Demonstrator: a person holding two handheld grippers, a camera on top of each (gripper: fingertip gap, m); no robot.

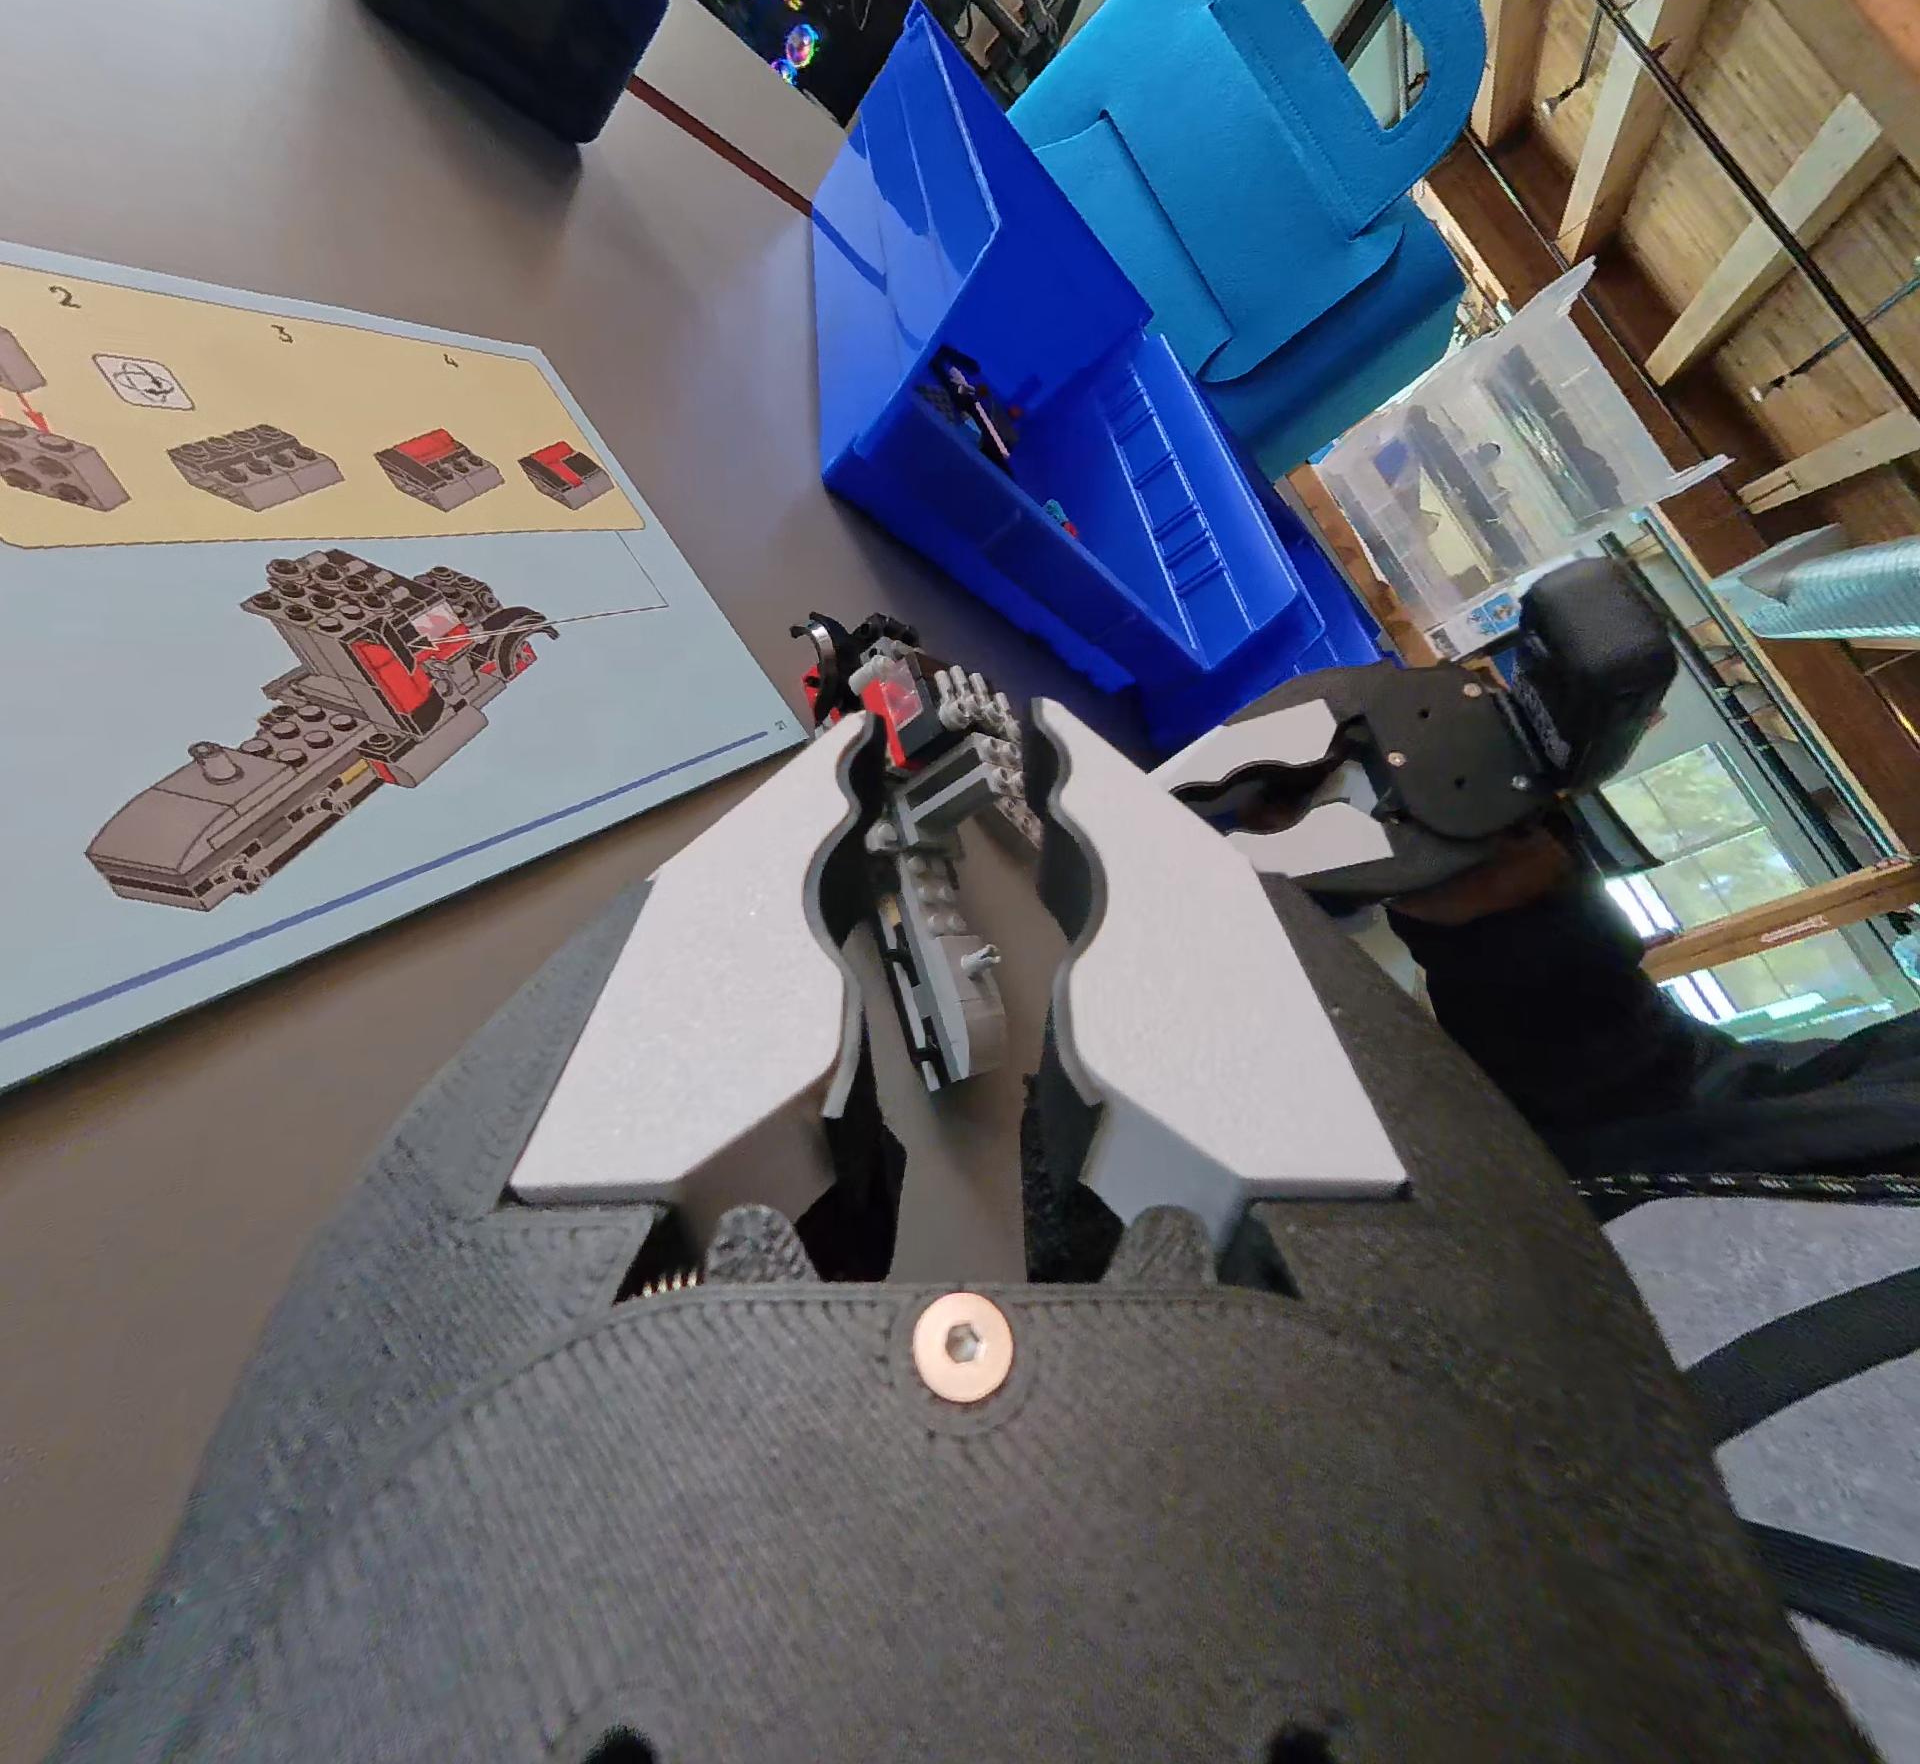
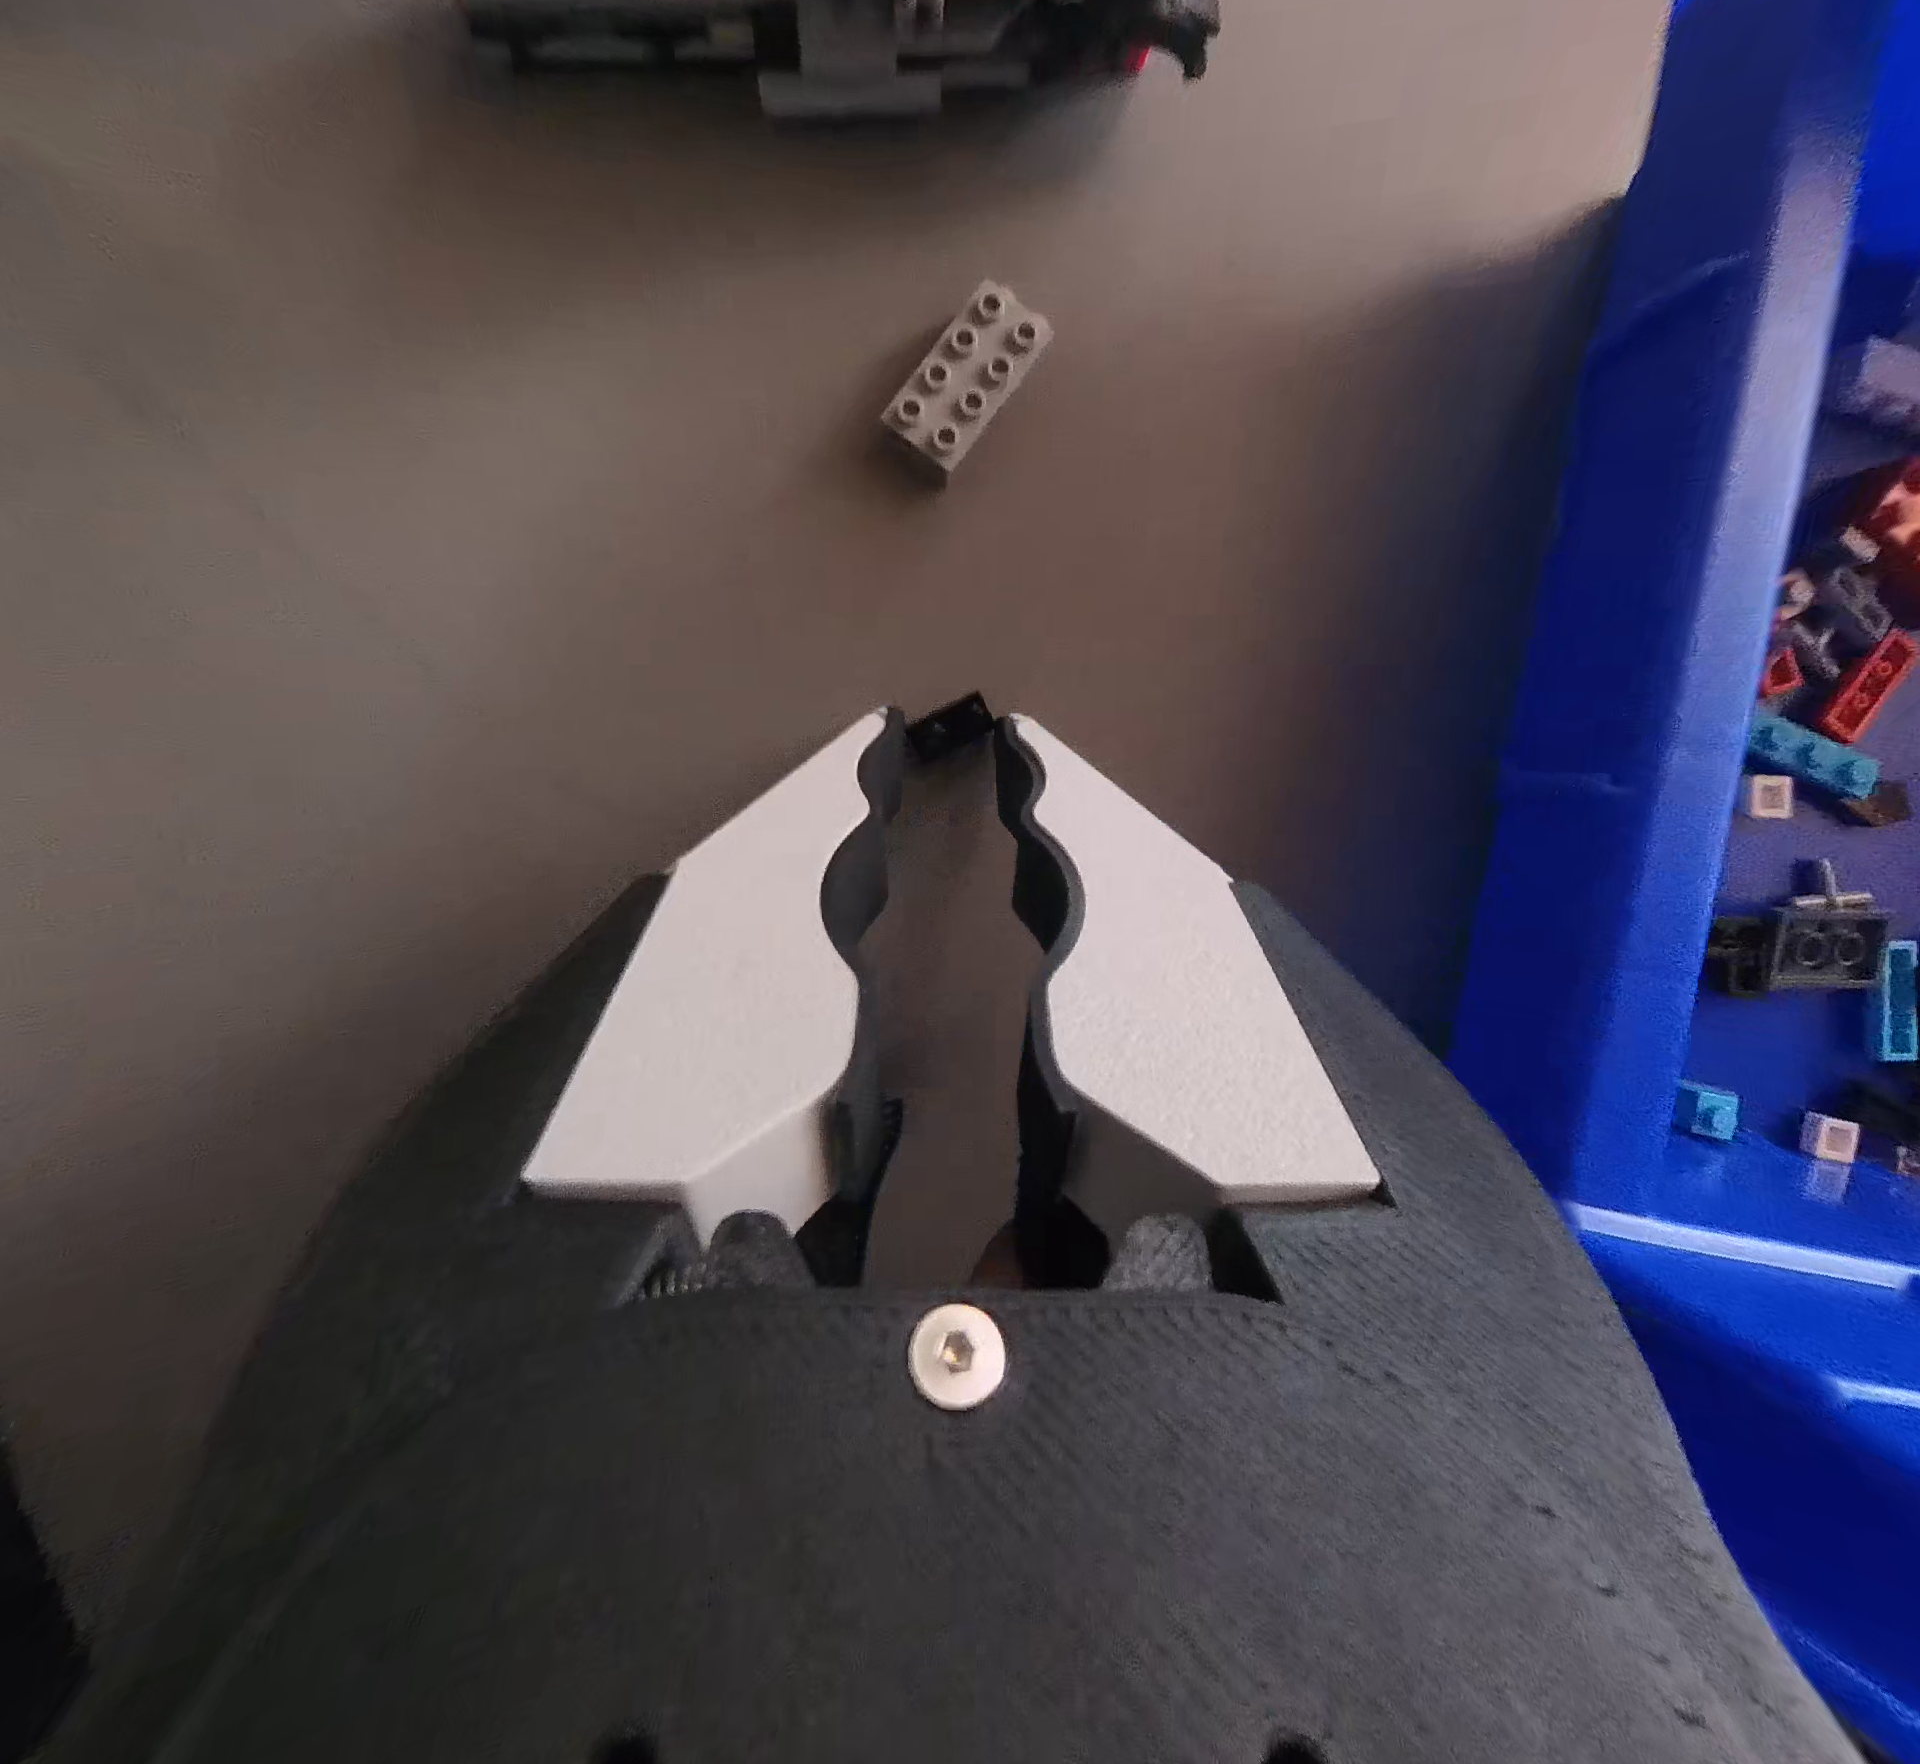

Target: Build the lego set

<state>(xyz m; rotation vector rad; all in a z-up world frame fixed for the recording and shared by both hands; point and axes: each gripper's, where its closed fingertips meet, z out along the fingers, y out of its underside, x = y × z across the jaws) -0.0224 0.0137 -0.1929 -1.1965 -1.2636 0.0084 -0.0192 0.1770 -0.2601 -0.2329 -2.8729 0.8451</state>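
The lego model lies on the dark bench. It is long and grey, with a red block and some black curved bits at one end. It looks partly built. The open instruction book beside it shows a picture of a bigger model with more bricks on top, so I think there is a lot left to do.

The left tongs are spread open, one finger on each side of the model. I cannot tell if they touch it. They do not pinch it.

The right tongs are squeezed on a small black piece at their tips. They hang over the bench, near the model but apart from it. A loose grey brick sits on the bench between the right tongs and the model.

A blue bin stands just beside, with many spare pieces inside. I guess the black piece goes onto the model next, and the grey brick is not yet used.
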